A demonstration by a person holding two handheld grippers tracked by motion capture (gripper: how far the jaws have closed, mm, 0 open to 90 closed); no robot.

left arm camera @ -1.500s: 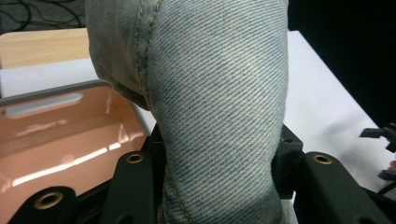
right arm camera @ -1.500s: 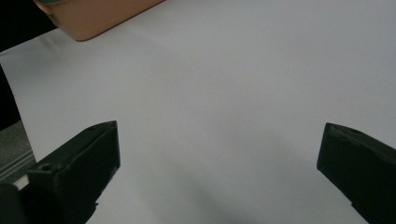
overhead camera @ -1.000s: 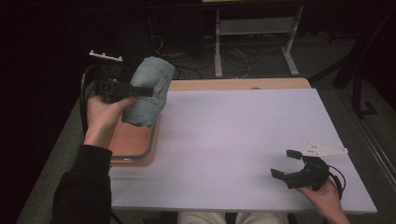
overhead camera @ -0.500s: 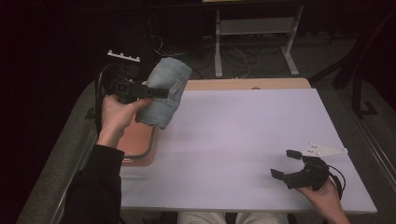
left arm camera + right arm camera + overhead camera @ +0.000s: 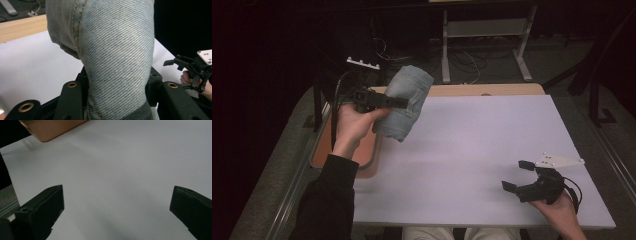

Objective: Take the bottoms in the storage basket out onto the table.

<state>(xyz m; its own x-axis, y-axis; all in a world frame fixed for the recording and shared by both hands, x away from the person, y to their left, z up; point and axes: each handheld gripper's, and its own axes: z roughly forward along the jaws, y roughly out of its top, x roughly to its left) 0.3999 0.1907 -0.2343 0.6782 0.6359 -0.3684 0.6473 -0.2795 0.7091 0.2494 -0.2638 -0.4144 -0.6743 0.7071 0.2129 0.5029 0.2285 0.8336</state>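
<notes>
- Denim, pale blue and washed out, makes up the folded jeans (image 5: 405, 102); the left tool (image 5: 379, 100) clamps them and holds them in the air over the white surface's (image 5: 472, 150) far-left corner, just beside an orange tray (image 5: 367, 157).
- Close up, the cloth (image 5: 117, 57) shows a diagonal twill weave and a tan stitched seam, bunched into a thick, soft roll between the black jaws.
- Judging by this, the carry step is in hand: next, lower the bundle onto bare surface and release.
- Right tool (image 5: 532, 182) rests near the front-right edge, jaws spread wide and empty; it could help unfold.
</notes>
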